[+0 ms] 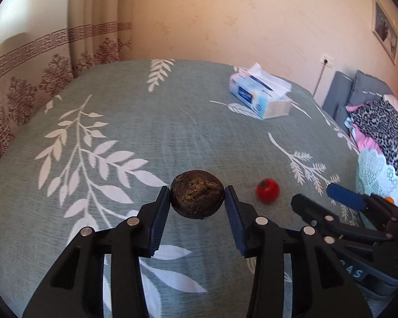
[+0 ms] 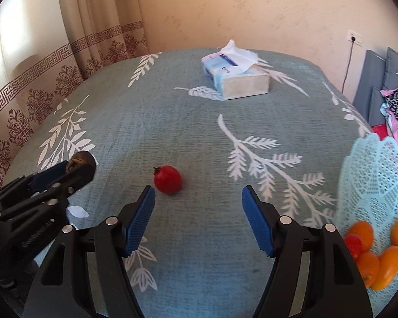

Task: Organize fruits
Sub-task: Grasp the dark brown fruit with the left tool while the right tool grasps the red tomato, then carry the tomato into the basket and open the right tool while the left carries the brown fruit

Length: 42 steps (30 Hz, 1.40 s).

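The left hand-held gripper (image 1: 197, 194) is clamping a dark brown, wrinkled round fruit (image 1: 197, 197) between its blue pads, holding it just above the grey-green leaf-print cloth (image 1: 146, 132) covering the surface. From the right wrist view the same fruit (image 2: 82, 165) is showing at the far left, pinched in that gripper's tip.

The right hand-held gripper (image 2: 199, 196) is hanging with its jaws spread wide apart and nothing between them. A small red fruit (image 2: 168, 179) is lying on the cloth just ahead of its left finger, off to the left of the gap and not touching either pad. In the left wrist view that red fruit (image 1: 268, 190) is sitting just to the right of the held brown one.

At the right edge a pale blue lacy basket (image 2: 376, 175) is holding several orange fruits (image 2: 384, 262) and what is looking like a red one. Well back on the cloth a tissue pack (image 2: 234, 75) is lying with a tissue sticking up.
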Each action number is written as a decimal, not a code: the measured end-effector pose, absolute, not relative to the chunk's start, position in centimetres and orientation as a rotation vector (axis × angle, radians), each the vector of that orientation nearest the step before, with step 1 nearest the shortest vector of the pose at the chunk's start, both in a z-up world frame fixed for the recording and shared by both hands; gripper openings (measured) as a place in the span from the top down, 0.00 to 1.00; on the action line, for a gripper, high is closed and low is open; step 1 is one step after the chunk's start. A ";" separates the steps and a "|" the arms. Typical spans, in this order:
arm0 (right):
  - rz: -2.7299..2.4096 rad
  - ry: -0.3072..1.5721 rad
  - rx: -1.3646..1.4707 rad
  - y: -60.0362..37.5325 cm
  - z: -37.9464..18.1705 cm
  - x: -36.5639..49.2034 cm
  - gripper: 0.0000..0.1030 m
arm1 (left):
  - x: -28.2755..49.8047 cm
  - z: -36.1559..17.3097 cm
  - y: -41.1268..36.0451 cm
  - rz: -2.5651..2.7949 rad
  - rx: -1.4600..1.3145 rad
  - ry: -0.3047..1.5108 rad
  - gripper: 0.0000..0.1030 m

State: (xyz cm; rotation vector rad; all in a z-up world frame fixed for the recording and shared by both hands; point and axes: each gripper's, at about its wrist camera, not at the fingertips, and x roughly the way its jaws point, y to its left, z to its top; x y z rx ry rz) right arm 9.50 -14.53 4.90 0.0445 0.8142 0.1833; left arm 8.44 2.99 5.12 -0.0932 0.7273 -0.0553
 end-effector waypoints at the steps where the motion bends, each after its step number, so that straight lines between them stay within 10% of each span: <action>1: 0.190 0.820 0.038 -14.1 4.7 9.9 0.33 | 8.4 5.2 3.3 -0.044 -0.099 0.724 0.58; 17: 0.222 0.886 -0.008 -10.6 2.1 13.6 0.71 | 8.5 5.4 5.0 0.004 -0.137 0.718 0.58; 42: 0.072 0.774 -0.024 -14.6 6.1 8.6 0.71 | 7.9 5.1 2.6 -0.049 -0.088 0.710 0.58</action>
